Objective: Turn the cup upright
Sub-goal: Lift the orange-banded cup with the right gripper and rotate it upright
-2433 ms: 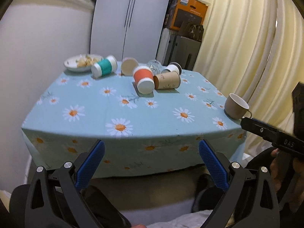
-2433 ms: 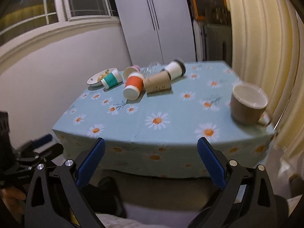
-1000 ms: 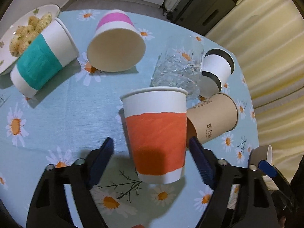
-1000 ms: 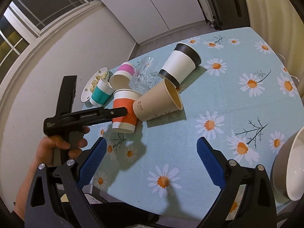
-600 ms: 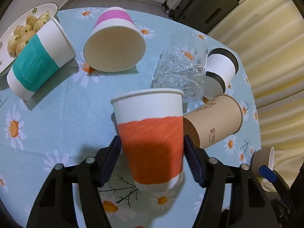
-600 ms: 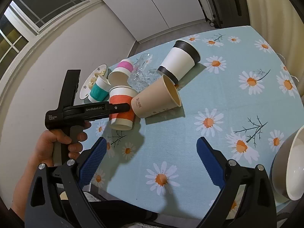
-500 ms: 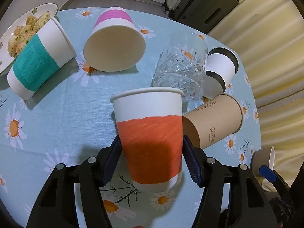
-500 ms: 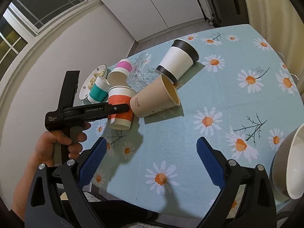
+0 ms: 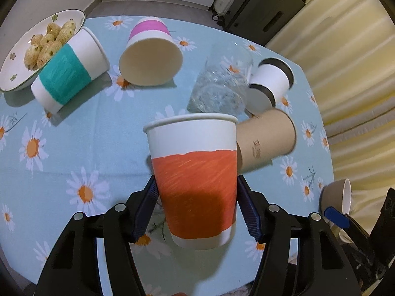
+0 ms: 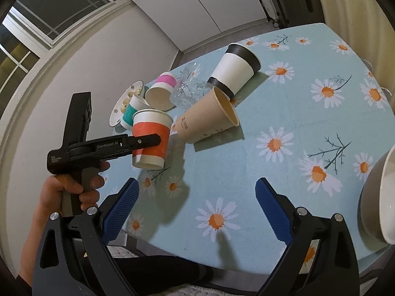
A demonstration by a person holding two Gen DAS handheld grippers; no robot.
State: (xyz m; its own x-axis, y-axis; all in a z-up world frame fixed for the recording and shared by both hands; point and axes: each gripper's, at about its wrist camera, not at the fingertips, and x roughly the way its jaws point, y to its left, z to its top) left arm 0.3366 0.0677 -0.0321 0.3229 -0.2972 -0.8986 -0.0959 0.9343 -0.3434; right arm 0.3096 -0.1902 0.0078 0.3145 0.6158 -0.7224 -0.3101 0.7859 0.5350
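Note:
My left gripper (image 9: 196, 206) is shut on the orange-banded paper cup (image 9: 195, 177), its blue pads against both sides. The cup is nearly upright, rim up, held just above the daisy tablecloth (image 9: 74, 148). In the right wrist view the same cup (image 10: 150, 138) hangs in the left gripper (image 10: 148, 143), base off the cloth. My right gripper (image 10: 195, 204) is open and empty above the near part of the table.
Lying on their sides: a teal cup (image 9: 66, 74), a pink cup (image 9: 150, 56), a glass (image 9: 222, 83), a black-banded cup (image 9: 269, 81) and a brown cup (image 9: 266, 140). A snack plate (image 9: 14, 74) sits far left. A grey mug (image 10: 377, 197) stands at the right edge.
The left gripper closed on the orange cup and raised it to nearly upright, off the cloth. The right gripper stayed open and barely moved.

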